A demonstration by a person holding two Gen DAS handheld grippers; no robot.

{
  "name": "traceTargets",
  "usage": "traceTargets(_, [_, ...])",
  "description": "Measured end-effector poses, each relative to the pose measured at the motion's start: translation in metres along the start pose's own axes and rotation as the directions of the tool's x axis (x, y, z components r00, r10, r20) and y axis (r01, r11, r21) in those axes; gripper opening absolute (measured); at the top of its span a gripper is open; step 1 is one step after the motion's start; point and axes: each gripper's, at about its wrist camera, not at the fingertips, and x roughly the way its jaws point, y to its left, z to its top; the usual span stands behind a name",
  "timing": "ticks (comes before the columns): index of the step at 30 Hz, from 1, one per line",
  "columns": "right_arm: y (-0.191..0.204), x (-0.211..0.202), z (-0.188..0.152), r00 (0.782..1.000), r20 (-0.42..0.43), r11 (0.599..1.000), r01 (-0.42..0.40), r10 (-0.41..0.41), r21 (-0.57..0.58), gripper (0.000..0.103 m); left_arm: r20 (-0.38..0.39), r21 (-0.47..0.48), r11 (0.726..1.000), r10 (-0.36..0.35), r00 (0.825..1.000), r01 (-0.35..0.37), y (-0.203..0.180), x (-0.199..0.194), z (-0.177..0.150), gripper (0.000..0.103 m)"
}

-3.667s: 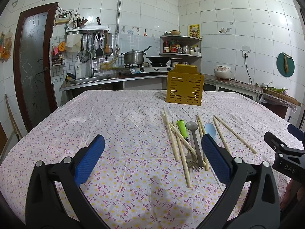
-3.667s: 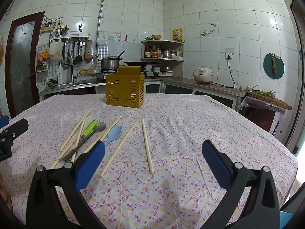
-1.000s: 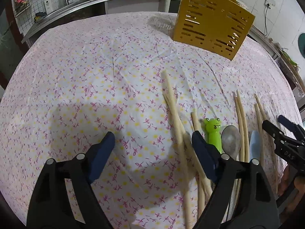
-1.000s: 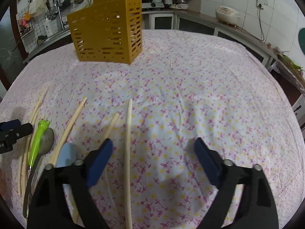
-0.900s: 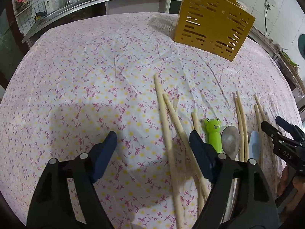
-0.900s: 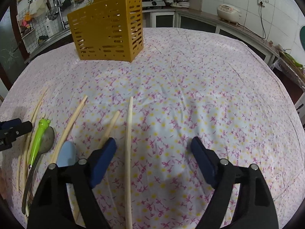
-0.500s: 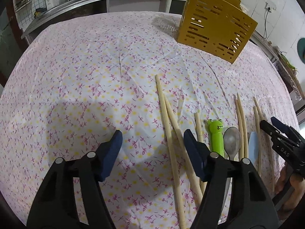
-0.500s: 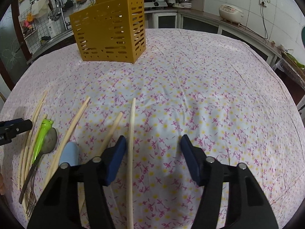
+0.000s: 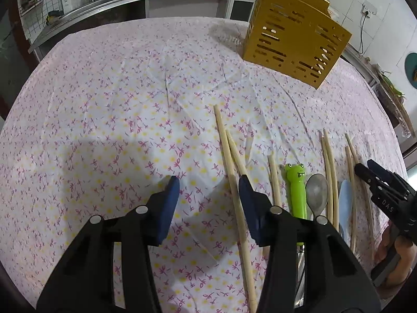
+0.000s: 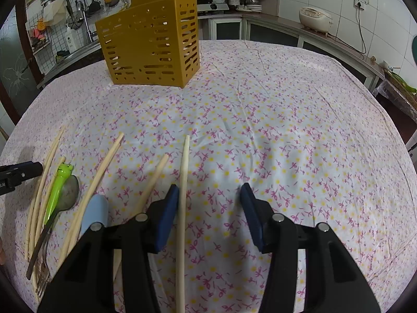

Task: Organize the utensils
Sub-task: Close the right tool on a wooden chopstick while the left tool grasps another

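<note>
L tongs [image 9: 208, 190] and R tongs [image 10: 209, 199], both half-spread and just been closing, each straddle one chopstick, not yet pinched. L's chopstick [image 9: 230, 167] and R's chopstick [image 10: 183, 182] lie lengthwise toward the yellow caddy [image 10: 151, 41] on the table [image 10: 286, 130].

- Utensil holder [image 10: 151, 44]: stands upright at the far side of the table [image 10: 286, 130], behind all the loose utensils.
- Chopsticks [image 9: 230, 161], frog-handled utensil [image 9: 295, 187], spoon [image 9: 316, 191]: lie side by side on the table, nearer than the holder.
- In the right wrist view, a single chopstick [image 10: 183, 182] lies rightmost, the spatula [image 10: 95, 214] to its left.
</note>
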Motion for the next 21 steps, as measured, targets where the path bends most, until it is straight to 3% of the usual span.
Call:
traceTargets(5, [0.0, 0.0, 0.0, 1.0, 0.002, 1.0, 0.003, -0.003, -0.005, 0.049, -0.003, 0.029, 1.0, 0.009, 1.0, -0.009, -0.007, 0.002, -0.002, 0.046])
traceTargets(16, [0.0, 0.001, 0.004, 1.0, -0.015, 1.0, 0.0, 0.0, -0.014, 0.049, -0.024, 0.106, 0.988, 0.119, 0.993, -0.116, -0.025, 0.012, 0.001, 0.044])
traceTargets(19, [0.002, 0.002, 0.009, 0.999, -0.047, 1.0, -0.004, 0.003, -0.025, 0.044, -0.054, 0.142, 0.981, 0.14, 0.989, -0.131, -0.03, 0.016, 0.008, 0.044])
traceTargets(21, [0.004, 0.003, 0.013, 0.997, -0.074, 0.999, -0.014, 0.011, -0.042, 0.033, -0.085, 0.148, 0.982, 0.132, 0.988, -0.118, -0.03, 0.017, 0.013, 0.041])
